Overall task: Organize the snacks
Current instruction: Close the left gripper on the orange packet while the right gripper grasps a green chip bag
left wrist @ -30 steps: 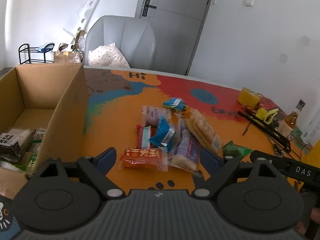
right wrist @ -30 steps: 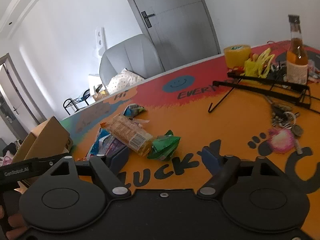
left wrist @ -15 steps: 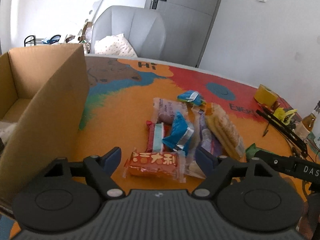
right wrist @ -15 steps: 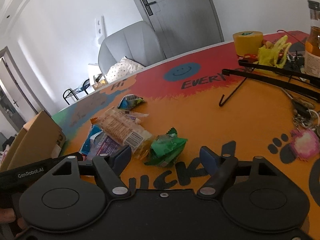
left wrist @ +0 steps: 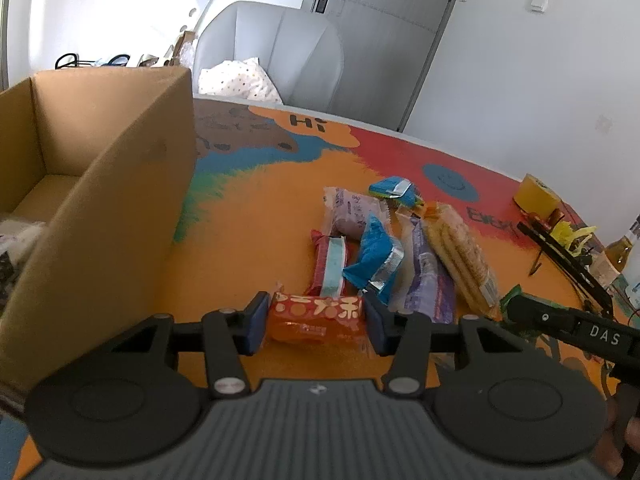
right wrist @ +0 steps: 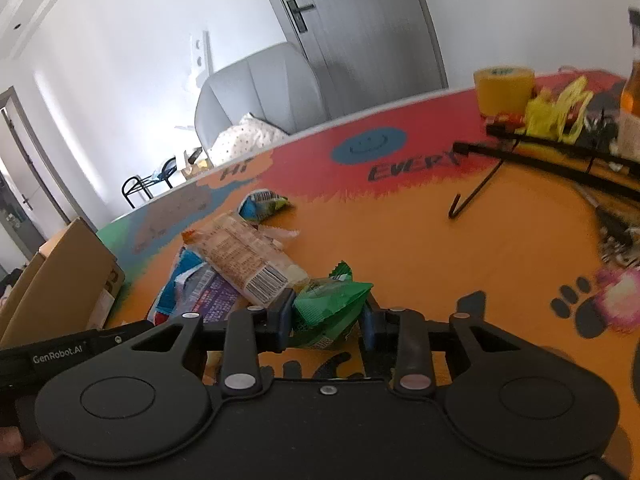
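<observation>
My left gripper point(left wrist: 316, 322) is shut on an orange snack packet point(left wrist: 318, 318) that lies on the table, one pad at each end. My right gripper point(right wrist: 326, 316) is shut on a green snack packet point(right wrist: 330, 304) on the table. Beyond lies a pile of snacks: a red-and-blue bar point(left wrist: 330, 266), a blue packet point(left wrist: 376, 258), purple packets point(left wrist: 428, 280), a long cracker pack point(left wrist: 460, 252) and a small blue packet point(left wrist: 394, 189). An open cardboard box point(left wrist: 120, 208) stands at the left with packets inside.
A yellow tape roll point(right wrist: 503, 89), a bottle point(right wrist: 632, 92), black rods point(right wrist: 560, 160) and keys lie at the table's right side. A grey chair point(left wrist: 272, 52) stands behind the table. The right gripper's body point(left wrist: 568, 324) shows in the left wrist view.
Both grippers moved forward and down onto the table and closed: the left around the orange packet, the right around the green packet.
</observation>
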The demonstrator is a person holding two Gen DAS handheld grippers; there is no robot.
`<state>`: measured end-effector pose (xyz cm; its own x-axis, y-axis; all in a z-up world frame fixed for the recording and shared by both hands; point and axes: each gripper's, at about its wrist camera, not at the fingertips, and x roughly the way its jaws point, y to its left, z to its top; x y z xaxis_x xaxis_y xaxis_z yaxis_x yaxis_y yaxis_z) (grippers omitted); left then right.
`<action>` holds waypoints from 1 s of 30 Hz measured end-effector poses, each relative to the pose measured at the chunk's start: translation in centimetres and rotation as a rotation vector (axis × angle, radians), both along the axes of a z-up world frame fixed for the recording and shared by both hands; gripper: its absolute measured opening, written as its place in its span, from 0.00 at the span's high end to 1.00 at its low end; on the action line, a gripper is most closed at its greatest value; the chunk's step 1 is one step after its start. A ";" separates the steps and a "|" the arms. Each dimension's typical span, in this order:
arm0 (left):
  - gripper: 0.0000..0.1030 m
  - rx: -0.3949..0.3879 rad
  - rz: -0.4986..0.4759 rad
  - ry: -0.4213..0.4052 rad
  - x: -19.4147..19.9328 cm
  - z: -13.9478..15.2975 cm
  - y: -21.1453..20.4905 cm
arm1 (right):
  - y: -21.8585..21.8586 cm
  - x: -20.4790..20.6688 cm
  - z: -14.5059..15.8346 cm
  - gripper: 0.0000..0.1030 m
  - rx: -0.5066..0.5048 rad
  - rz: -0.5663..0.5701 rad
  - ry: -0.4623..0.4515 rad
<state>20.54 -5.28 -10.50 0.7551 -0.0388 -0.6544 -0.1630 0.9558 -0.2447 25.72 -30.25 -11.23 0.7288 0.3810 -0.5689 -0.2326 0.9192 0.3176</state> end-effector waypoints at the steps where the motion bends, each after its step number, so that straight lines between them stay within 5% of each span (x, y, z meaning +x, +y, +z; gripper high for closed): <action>1: 0.53 -0.002 -0.001 -0.003 -0.2 0.1 0.0 | -0.1 -0.2 0.2 0.69 0.001 -0.003 -0.004; 30: 0.53 0.008 -0.033 -0.141 -8.0 5.5 0.1 | 1.8 -7.8 5.8 0.70 -0.015 0.040 -0.166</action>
<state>12.57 -5.22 -4.99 0.8381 -0.0605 -0.5421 -0.0955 0.9622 -0.2550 17.95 -28.49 -5.45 0.7975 0.4040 -0.4480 -0.3171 0.9125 0.2583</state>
